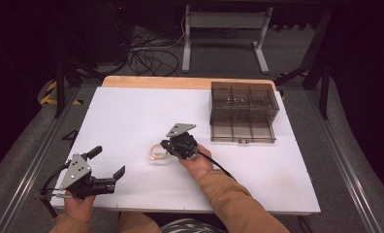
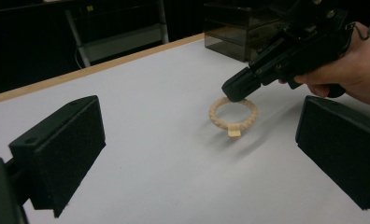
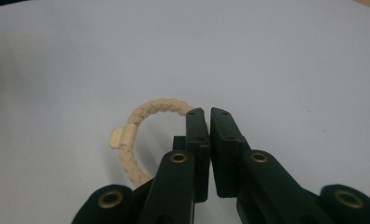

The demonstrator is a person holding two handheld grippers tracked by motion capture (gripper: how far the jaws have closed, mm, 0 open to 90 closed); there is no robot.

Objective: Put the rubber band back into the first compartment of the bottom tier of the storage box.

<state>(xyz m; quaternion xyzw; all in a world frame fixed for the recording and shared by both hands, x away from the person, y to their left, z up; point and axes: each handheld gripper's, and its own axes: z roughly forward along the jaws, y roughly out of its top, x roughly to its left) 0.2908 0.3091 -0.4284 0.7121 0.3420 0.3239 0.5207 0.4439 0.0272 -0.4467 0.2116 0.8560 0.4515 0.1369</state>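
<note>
so the braided bracelet (image 1: 157, 152) lies flat on the table well left of the smoked drawer box (image 1: 243, 112), and the right gripper (image 3: 209, 122) is clenched on its near-right rim, way closer than the left one.

No readable text, labels, or numbers

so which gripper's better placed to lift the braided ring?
Right. The right gripper is already shut on the braided ring, while the left gripper sits open, well off to the side.
</note>
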